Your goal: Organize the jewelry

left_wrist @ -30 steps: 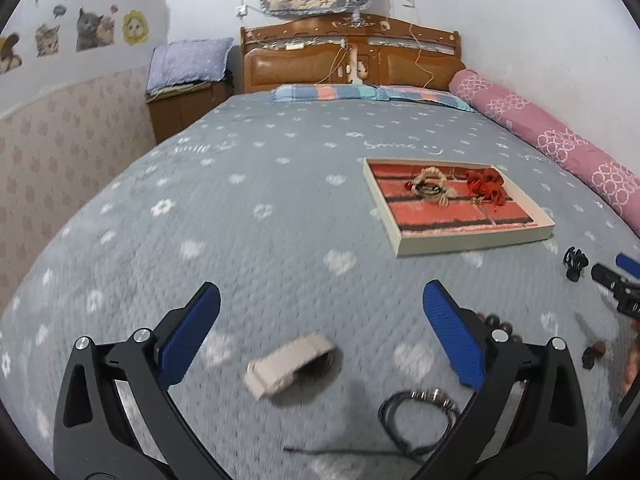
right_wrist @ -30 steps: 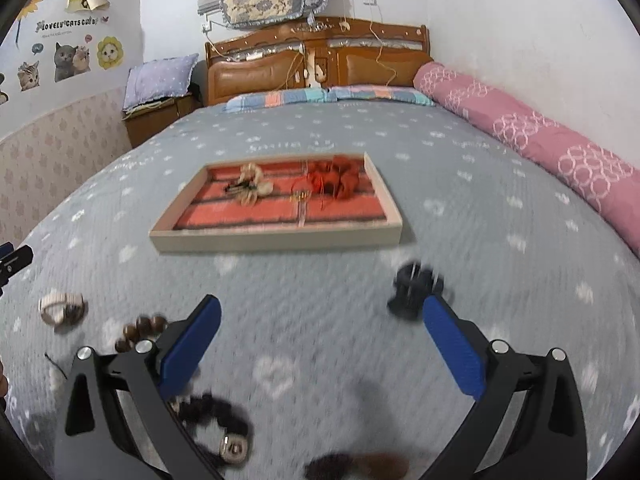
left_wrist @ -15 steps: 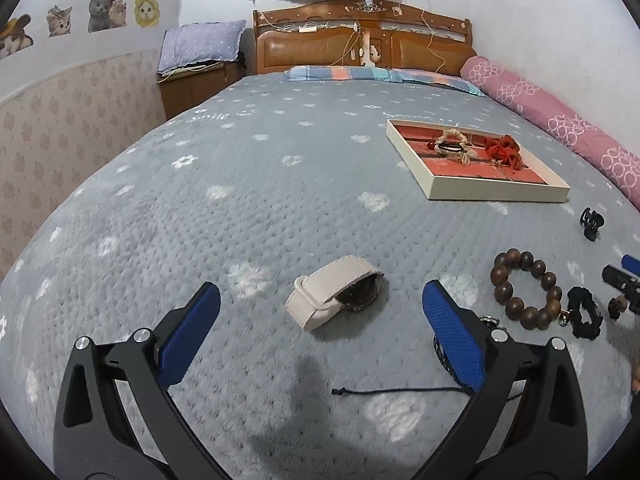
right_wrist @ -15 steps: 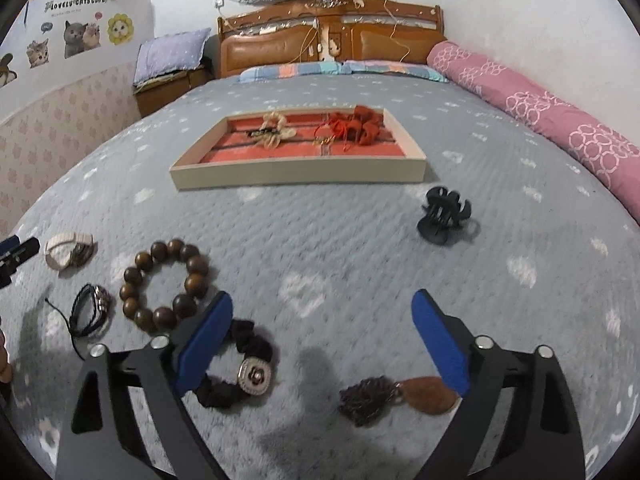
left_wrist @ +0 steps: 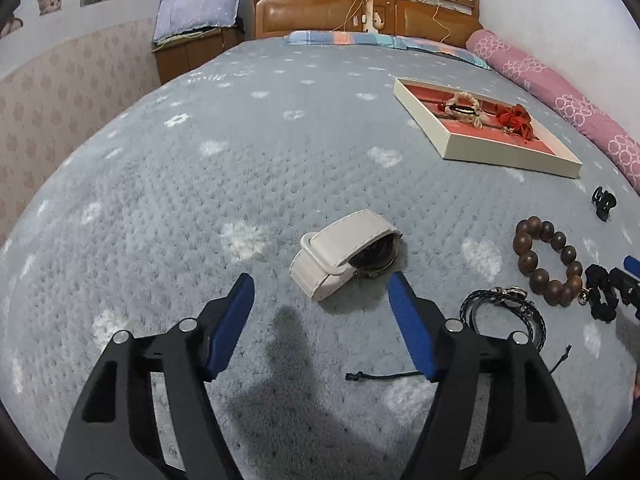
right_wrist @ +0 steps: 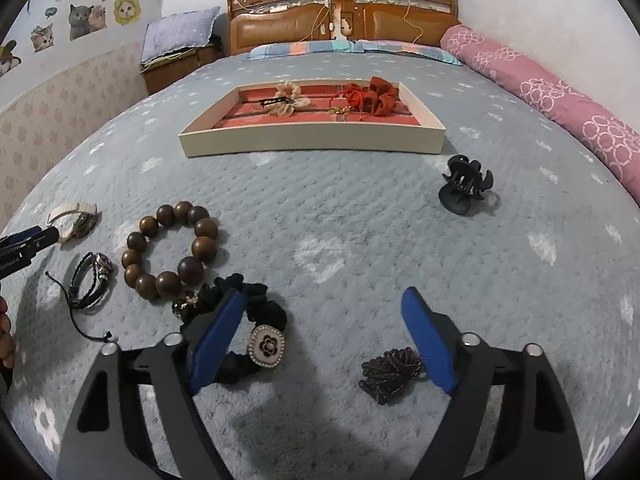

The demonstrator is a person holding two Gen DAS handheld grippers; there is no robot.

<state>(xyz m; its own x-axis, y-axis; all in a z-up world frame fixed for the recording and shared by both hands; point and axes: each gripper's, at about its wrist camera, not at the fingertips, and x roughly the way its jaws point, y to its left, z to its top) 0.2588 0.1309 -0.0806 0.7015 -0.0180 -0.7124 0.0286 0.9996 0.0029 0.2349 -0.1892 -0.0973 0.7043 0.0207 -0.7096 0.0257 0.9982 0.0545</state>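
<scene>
A watch with a cream strap (left_wrist: 344,252) lies on the grey bedspread, its near end between the tips of my left gripper (left_wrist: 320,284). The jaws are closing and the pads are clear of it. My right gripper (right_wrist: 322,296) hangs low over the bedspread, jaws closing with nothing between the tips. Its left finger overlaps a black scrunchie with a white flower charm (right_wrist: 266,346), and a dark bead chain (right_wrist: 390,372) lies by its right finger. The cream tray (right_wrist: 312,136) with red lining stands farther back and holds a beige flower clip and red pieces.
A brown wooden bead bracelet (right_wrist: 172,248), a black cord bracelet (right_wrist: 90,280) and a black claw clip (right_wrist: 464,188) lie loose on the bedspread. A pink bolster (right_wrist: 560,96) runs along the right wall. A wooden headboard and a nightstand stand at the back.
Both grippers have sunk toward the bedspread and their jaws have narrowed. The watch now sits at the left fingertips. The scrunchie and bead chain now lie beside the right fingers.
</scene>
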